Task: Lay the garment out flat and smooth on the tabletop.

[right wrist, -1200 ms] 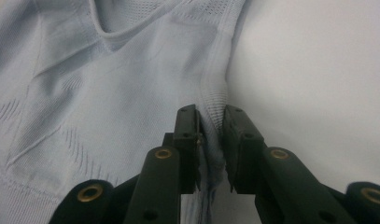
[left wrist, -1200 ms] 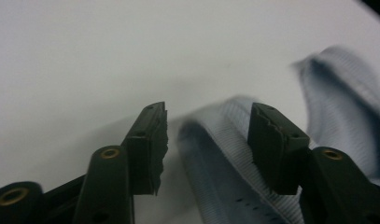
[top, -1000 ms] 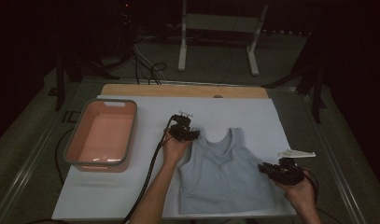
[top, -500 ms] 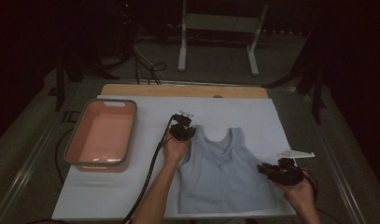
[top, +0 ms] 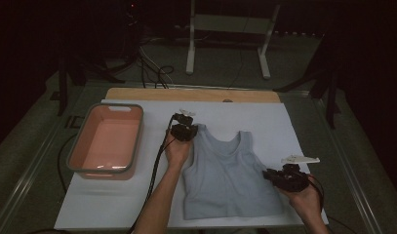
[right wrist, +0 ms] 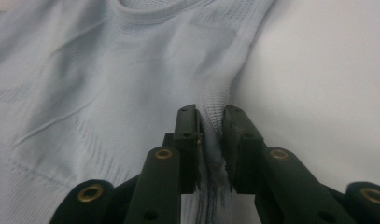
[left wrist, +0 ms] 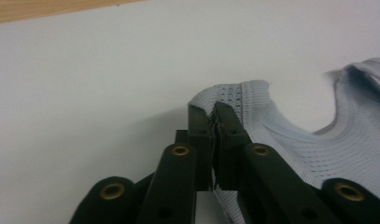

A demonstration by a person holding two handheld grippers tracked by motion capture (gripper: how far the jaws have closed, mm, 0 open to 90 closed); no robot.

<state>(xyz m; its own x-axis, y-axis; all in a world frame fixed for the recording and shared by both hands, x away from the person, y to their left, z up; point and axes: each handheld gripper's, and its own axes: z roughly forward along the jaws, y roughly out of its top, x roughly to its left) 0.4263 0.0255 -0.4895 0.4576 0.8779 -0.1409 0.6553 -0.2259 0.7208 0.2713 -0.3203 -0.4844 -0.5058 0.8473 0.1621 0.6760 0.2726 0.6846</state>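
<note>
Pinching a pale blue tank top [top: 225, 178] at two points on the white-covered bench [top: 118, 204], with both holds looking thin enough to slip.

Fabric could slide free if either hand pulls hard: the left gripper [left wrist: 211, 122] has only the tip of a shoulder strap, at about 11 o'clock on the garment, and the right gripper [right wrist: 210, 122] has a narrow gathered ridge at the side edge near 4 o'clock, so uneven tugs could also skew or bunch the top instead of moving it flat. Both pairs of jaws stand nearly closed, each clamped on a fold of the mesh cloth. The top lies flat at the bench's middle, with a pink tub [top: 108, 141] well apart at 9 o'clock.
</note>
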